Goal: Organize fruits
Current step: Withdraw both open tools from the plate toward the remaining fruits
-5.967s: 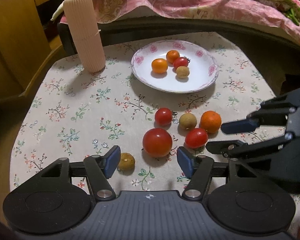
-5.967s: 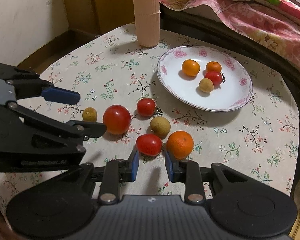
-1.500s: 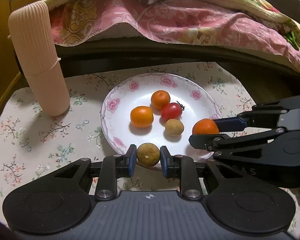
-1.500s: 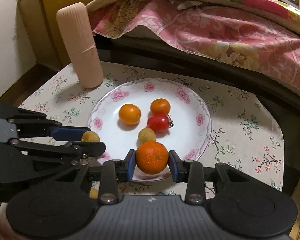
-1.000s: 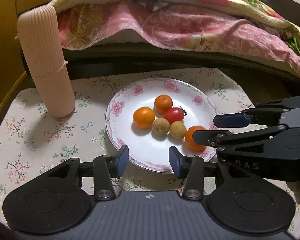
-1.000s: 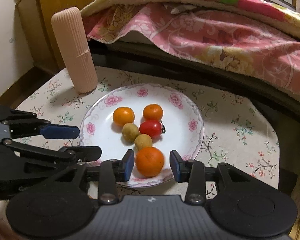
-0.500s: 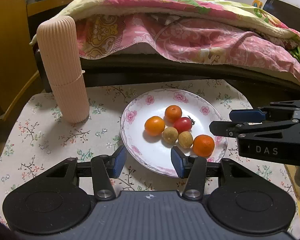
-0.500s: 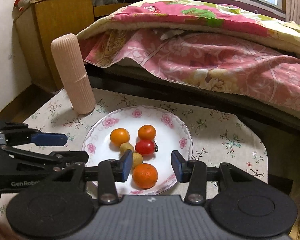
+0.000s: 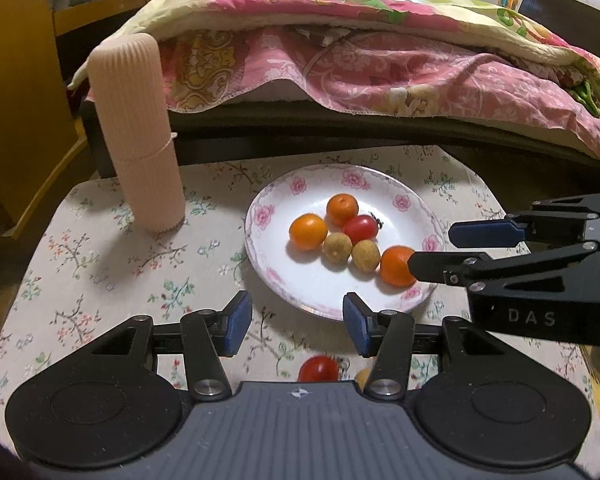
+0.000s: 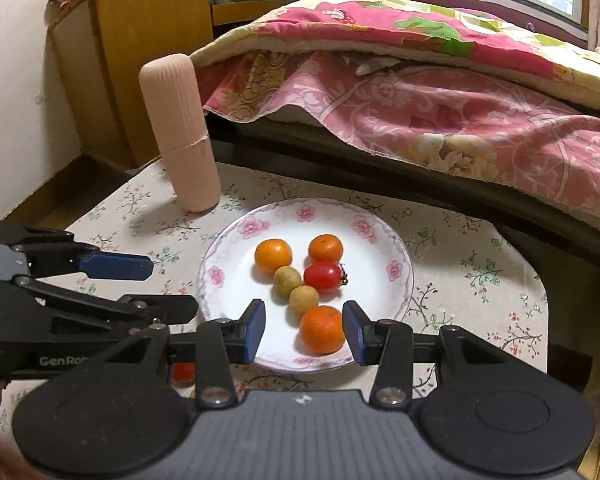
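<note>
A white floral plate holds three oranges, two brown longans and a red tomato. My left gripper hovers open and bare at the plate's near-left rim. My right gripper hangs open at the near-right rim. The nearest orange shows between the right gripper's pads but lies on the plate, untouched. Another red tomato rests on the cloth, partly hidden by the gripper bodies.
A tall pink ribbed cylinder stands left of the plate. A bed with a pink quilt borders the table's far side. A wooden cabinet is at the back left. The floral tablecloth runs bare to the left.
The left gripper let go of a longan and the right gripper let go of an orange; both now lie on the plate. Both grippers opened, pulled back and rose.
</note>
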{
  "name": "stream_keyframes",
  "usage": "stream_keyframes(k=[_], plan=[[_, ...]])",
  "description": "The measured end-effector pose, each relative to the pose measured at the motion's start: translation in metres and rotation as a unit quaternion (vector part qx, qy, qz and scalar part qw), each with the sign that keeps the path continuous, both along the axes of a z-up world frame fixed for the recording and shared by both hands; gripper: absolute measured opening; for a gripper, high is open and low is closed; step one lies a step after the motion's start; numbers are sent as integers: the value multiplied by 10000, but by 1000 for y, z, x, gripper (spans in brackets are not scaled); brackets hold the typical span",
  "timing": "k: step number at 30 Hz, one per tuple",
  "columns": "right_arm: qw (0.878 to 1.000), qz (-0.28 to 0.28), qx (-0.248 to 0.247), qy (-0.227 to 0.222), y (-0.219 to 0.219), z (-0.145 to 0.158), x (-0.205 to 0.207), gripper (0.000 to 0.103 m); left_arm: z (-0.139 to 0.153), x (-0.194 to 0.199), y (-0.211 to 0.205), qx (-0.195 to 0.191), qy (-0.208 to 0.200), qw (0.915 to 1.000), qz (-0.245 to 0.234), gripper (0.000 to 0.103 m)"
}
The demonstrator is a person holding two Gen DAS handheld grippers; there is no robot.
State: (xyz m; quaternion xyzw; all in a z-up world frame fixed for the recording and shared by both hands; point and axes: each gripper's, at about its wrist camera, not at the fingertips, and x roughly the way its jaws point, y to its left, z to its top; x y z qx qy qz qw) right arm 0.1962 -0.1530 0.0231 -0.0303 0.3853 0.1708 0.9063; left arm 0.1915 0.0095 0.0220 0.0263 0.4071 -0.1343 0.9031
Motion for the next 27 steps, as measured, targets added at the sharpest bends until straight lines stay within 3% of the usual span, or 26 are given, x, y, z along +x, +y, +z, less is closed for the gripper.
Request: stream_keyframes(k=[17, 27], plan=[[9992, 121, 165, 334, 17, 2, -52, 49, 2, -50, 15, 103, 229, 9997, -30, 62], [9966, -176, 253, 770, 15, -10, -76, 49, -6, -78, 27, 210, 596, 9979, 108, 64]])
